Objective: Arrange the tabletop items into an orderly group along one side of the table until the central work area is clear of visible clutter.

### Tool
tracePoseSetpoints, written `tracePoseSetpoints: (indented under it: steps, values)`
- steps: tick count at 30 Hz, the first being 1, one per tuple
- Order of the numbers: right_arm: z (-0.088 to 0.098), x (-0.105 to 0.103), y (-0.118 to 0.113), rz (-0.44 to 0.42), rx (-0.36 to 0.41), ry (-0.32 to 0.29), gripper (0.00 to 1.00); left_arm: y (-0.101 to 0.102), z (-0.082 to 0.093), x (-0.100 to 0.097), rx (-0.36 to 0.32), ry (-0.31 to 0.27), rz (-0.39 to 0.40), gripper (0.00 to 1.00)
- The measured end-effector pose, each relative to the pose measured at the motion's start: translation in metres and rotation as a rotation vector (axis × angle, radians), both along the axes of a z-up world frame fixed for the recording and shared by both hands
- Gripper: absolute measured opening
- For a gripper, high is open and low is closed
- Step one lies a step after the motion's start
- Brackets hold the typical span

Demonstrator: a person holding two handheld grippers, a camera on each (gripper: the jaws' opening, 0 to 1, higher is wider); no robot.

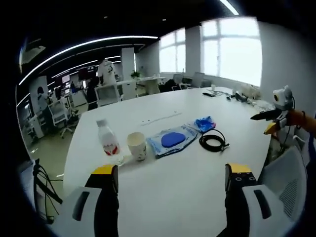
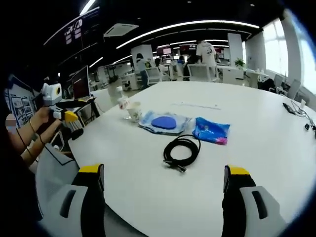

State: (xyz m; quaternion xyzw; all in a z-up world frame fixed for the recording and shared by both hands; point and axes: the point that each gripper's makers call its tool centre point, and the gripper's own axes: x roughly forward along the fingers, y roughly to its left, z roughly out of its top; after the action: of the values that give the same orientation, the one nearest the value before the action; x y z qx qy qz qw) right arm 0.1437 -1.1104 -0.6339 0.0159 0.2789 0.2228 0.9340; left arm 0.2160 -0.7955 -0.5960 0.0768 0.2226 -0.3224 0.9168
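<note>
Left gripper view: low over the near edge of the wide white table [image 1: 187, 197], facing the far windows. Right gripper view: from an adjoining edge, seemingly closer. Shared: coiled black cable [image 1: 213, 141] [image 2: 180, 152], blue plastic packets [image 1: 173, 139] [image 2: 164, 122].
</note>
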Motion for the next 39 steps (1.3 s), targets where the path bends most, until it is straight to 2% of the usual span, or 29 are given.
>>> tracePoseSetpoints:
  steps: [3, 11, 22, 29, 39]
  values:
    - [0.000, -0.002, -0.004, -0.004, -0.030, -0.024, 1.00, 0.001, -0.003, -0.004, 0.006, -0.002, 0.011, 0.88]
    - [-0.001, 0.001, -0.009, -0.011, -0.054, -0.019, 0.99, 0.001, -0.006, -0.011, -0.012, -0.002, 0.029, 0.87]
    - [0.000, 0.000, -0.007, -0.035, -0.018, -0.024, 0.98, 0.008, -0.012, -0.015, -0.016, 0.015, 0.051, 0.86]
    - [-0.006, -0.005, -0.009, -0.029, -0.059, -0.007, 0.98, 0.006, -0.014, -0.018, -0.017, 0.022, 0.043, 0.86]
    - [-0.006, -0.006, -0.009, -0.031, -0.059, -0.011, 0.98, 0.006, -0.018, -0.019, -0.030, 0.027, 0.046, 0.86]
